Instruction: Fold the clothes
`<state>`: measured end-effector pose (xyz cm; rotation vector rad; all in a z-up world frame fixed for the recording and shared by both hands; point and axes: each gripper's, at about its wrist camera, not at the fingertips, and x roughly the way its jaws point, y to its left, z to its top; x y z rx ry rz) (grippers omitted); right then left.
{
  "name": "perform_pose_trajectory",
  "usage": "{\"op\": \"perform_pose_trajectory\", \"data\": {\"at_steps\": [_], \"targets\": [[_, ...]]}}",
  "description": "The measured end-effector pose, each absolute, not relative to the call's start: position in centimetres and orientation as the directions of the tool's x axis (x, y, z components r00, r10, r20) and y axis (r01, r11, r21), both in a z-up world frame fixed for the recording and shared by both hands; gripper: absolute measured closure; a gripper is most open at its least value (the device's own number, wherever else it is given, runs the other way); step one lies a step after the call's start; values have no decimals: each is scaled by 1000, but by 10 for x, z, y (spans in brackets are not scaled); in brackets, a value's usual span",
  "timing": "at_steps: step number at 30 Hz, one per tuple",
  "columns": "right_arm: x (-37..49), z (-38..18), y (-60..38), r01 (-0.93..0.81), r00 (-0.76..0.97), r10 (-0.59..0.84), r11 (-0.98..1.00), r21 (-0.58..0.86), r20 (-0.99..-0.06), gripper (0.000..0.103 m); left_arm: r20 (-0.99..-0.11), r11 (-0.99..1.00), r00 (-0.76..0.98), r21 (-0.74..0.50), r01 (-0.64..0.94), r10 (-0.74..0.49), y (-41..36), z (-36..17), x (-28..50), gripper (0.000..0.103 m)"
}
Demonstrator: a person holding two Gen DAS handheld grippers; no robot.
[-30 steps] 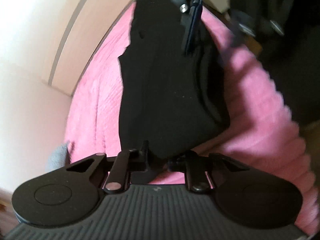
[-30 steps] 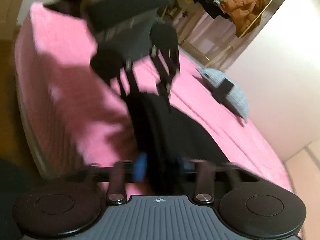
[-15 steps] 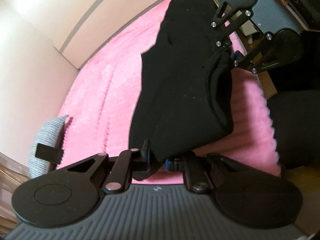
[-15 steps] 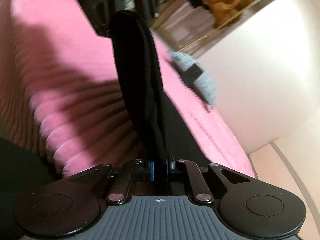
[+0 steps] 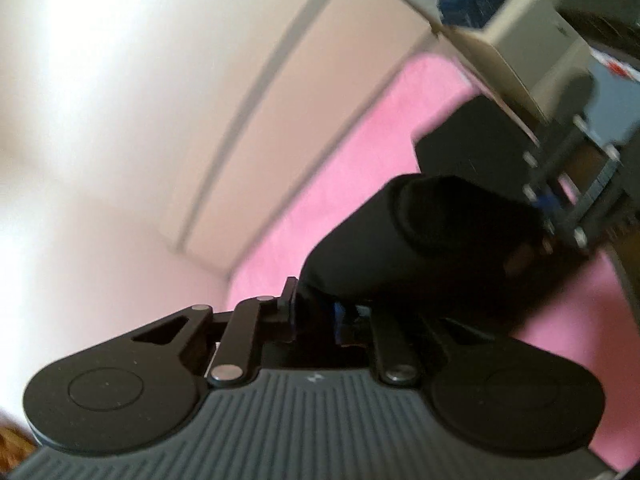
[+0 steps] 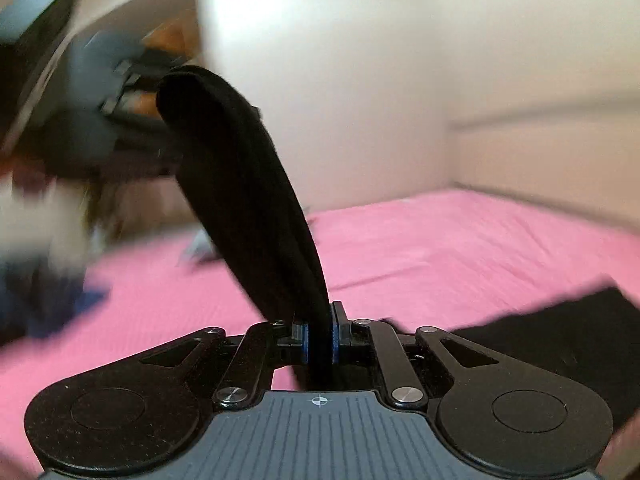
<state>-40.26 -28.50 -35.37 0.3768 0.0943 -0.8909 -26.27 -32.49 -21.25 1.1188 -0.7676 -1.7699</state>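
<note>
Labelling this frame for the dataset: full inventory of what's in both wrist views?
black garment: 1, black, held up between both claws above the bed
bedspread: 1, pink, covers the bed below
second dark cloth: 1, black, lying on the bedspread at right view's lower right
walls: cream, behind the bed
clutter at right view's left edge: blurred, cannot identify
left claw: 1, black, shut on the garment
right claw: 1, black with blue pads, shut on the garment

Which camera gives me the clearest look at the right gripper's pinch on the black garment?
The right wrist view: the right gripper is sharp there, blue pads closed on the black garment. In the left wrist view that gripper is only a motion-blurred shape at the garment's far end, grip unreadable.
</note>
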Motion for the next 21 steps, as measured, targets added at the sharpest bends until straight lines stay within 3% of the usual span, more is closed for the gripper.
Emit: {"op": "perform_pose_trajectory", "data": {"at_steps": [2,5,8,9,12,16,18,19,21], "targets": [[-439,-361,-319,785,582,-782,466,408,-226,95,-362,-438,-264,828,349,-894,-360,-209,-310,84],[-485,-398,-367,762,537,-803,329,557,-260,94,-440,-538,-329,775,331,-836,-391,-226,-355,83],[-511,-444,-395,744,480,-799,151,650,-363,94,-503,-595,-327,735,325,-800,-392,-270,-361,70],[-516,-457,-400,736,471,-785,99,669,-403,94,-528,-617,-325,715,329,-785,-394,-288,-355,60],[-513,-477,-403,734,473,-771,76,675,-427,95,-569,-622,-252,721,306,-783,-409,-324,-341,60],[-513,-469,-409,756,464,-771,87,649,-437,94,-566,-604,-242,634,483,-788,-432,-311,-315,60],[-508,-462,-410,784,448,-777,105,612,-442,73,-576,-606,-246,596,527,-780,-432,-311,-304,60],[-508,-459,-411,795,438,-783,107,598,-442,70,-581,-607,-249,575,548,-775,-432,-311,-299,58],[-508,-454,-411,815,416,-795,110,569,-442,47,-608,-624,-258,524,579,-751,-429,-321,-293,57]]}}
